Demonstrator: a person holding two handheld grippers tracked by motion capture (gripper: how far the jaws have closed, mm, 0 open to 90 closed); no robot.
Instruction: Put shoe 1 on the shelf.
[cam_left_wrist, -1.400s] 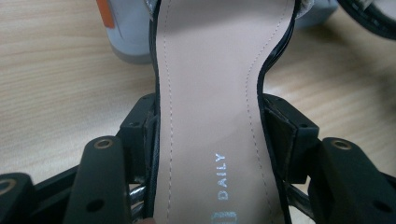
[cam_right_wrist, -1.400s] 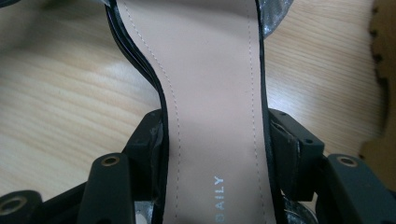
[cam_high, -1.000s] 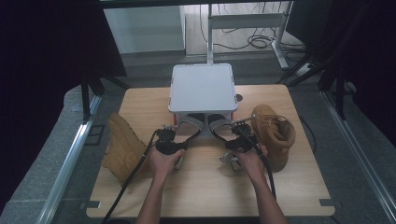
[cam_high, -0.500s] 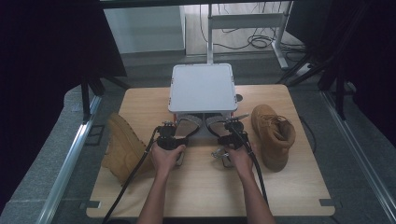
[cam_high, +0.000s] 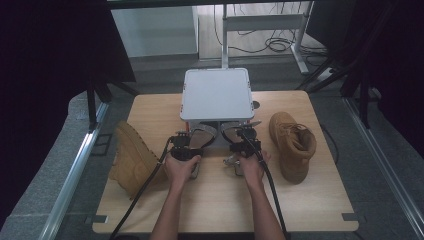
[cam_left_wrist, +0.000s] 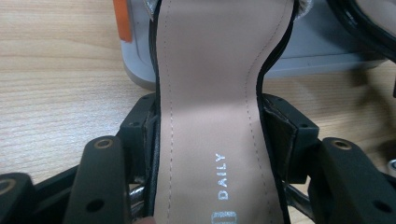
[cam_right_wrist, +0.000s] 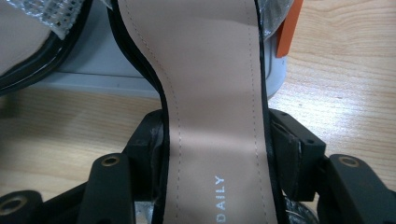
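Soft even light, dark surrounds, slightly blurred close-ups.

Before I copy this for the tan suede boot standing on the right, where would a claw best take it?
Grip the tan suede boot at its open ankle collar, coming from above: it stands upright, opening upward, so one jaw can go inside that thin rim.

The word "DAILY" is printed in pale letters on the beige insole of the left sandal (cam_left_wrist: 219, 116). The same "DAILY" stands on the insole of the right sandal (cam_right_wrist: 215, 116), partly cut off below.
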